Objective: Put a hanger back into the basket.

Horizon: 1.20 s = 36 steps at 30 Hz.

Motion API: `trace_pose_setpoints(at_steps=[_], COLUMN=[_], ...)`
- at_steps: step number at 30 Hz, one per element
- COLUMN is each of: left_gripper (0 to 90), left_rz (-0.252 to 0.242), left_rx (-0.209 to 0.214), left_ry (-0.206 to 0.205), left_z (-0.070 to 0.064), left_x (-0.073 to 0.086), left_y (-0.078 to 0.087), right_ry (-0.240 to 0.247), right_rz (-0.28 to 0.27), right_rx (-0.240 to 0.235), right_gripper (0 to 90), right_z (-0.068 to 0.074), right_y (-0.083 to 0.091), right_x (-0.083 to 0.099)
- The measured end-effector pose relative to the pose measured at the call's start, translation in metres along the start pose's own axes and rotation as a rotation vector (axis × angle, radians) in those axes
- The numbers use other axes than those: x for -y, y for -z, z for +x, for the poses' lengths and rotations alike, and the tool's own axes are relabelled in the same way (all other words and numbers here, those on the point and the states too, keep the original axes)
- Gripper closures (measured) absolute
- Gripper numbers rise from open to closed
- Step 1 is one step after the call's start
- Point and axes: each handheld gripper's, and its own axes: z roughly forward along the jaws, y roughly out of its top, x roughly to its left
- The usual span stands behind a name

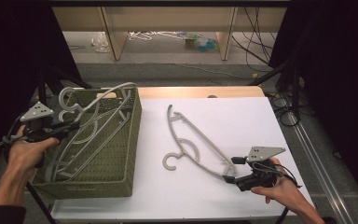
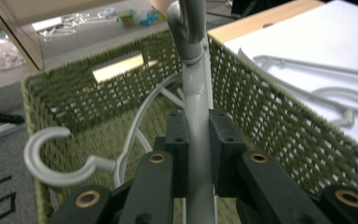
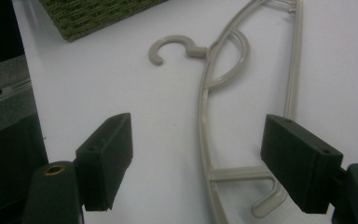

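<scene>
A green woven basket (image 1: 121, 154) stands on the left of the white table and holds several grey plastic hangers. My left gripper (image 1: 72, 125) sits over its left side, shut on the bar of one grey hanger (image 2: 196, 107), whose hook rises above the far rim. A second hanger's hook (image 2: 51, 158) lies lower left in the basket. Another grey hanger (image 1: 193, 137) lies flat on the table, hook (image 3: 168, 46) toward the basket. My right gripper (image 3: 205, 161) is open, its jaws either side of that hanger's near end (image 1: 226, 172) and not touching it.
The basket's corner (image 3: 88, 14) is close to the flat hanger's hook. White table surface (image 1: 242, 121) stretches to the right and front. Beyond the table are wooden shelf legs (image 1: 114, 32), floor clutter (image 1: 200, 42) and cables (image 1: 284, 112) at the right edge.
</scene>
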Motion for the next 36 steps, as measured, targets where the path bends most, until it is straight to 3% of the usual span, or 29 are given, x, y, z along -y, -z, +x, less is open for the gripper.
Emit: trace_pose_setpoints(at_steps=[1, 6, 10, 11, 14, 15, 16, 17, 19, 20, 21, 27, 28, 30, 31, 32, 36], left_gripper=[79.3, 79.3, 79.3, 79.3, 79.2, 79.2, 79.2, 79.2, 79.1, 78.9, 78.9, 78.6, 78.6, 78.1, 78.1, 76.9, 77.8], left_rz=[0.019, 0.043, 0.107, 0.141, 0.174, 0.167, 0.167, 0.153, 0.167, 0.19, 0.171, 0.198, 0.179, 0.202, 0.23, 0.236, 0.211], left_rx=[-0.01, -0.001, -0.014, -0.008, -0.005, 0.002, 0.002, -0.003, 0.001, 0.008, 0.003, -0.013, -0.018, -0.031, -0.058, -0.089, -0.113], left_ry=[-0.011, 0.02, -0.027, -0.067, -0.068, -0.043, -0.043, -0.009, 0.002, -0.017, 0.016, 0.031, 0.059, 0.058, 0.042, 0.053, 0.063], left_z=[0.001, 0.006, 0.006, 0.007, 0.005, 0.003, 0.003, 0.002, 0.003, 0.005, 0.003, 0.008, 0.008, 0.012, 0.014, 0.014, 0.019], left_x=[0.001, 0.009, 0.01, 0.01, 0.013, 0.016, 0.016, 0.019, 0.022, 0.023, 0.025, 0.031, 0.033, 0.035, 0.036, 0.038, 0.044], left_y=[0.0, -0.008, -0.015, -0.018, -0.024, -0.03, -0.03, -0.034, -0.039, -0.04, -0.044, -0.048, -0.05, -0.052, -0.053, -0.054, -0.054], right_ry=[-0.001, 0.001, 0.004, 0.004, 0.005, 0.006, 0.006, 0.002, 0.011, 0.008, 0.009, 0.01, 0.011, 0.012, 0.012, 0.013, 0.01], right_rz=[0.002, 0.003, 0.008, 0.004, 0.009, 0.009, 0.009, 0.008, 0.008, 0.016, 0.016, 0.018, 0.019, 0.018, 0.018, 0.016, 0.021], right_rx=[-0.001, 0.001, 0.0, 0.001, -0.001, -0.001, -0.001, -0.002, -0.001, -0.009, -0.009, -0.009, -0.008, -0.01, -0.013, -0.011, -0.011], right_gripper=[25.7, 25.7, 25.7, 25.7, 25.7, 25.7, 25.7, 25.7, 25.7, 25.7, 25.7, 25.7, 25.7, 25.7, 25.7, 25.7, 25.6], right_z=[0.0, 0.0, 0.0, 0.0, 0.0, 0.0, 0.0, 0.0, 0.0, 0.001, 0.001, 0.001, 0.001, 0.001, 0.002, 0.002, 0.001], right_y=[0.0, -0.001, -0.001, -0.001, 0.0, 0.0, 0.0, 0.0, -0.001, -0.001, -0.002, -0.003, -0.003, -0.003, -0.002, -0.003, -0.003], right_x=[0.0, 0.001, 0.001, 0.001, 0.001, 0.001, 0.001, 0.001, 0.001, 0.001, 0.001, 0.002, 0.002, 0.002, 0.001, 0.001, 0.002])
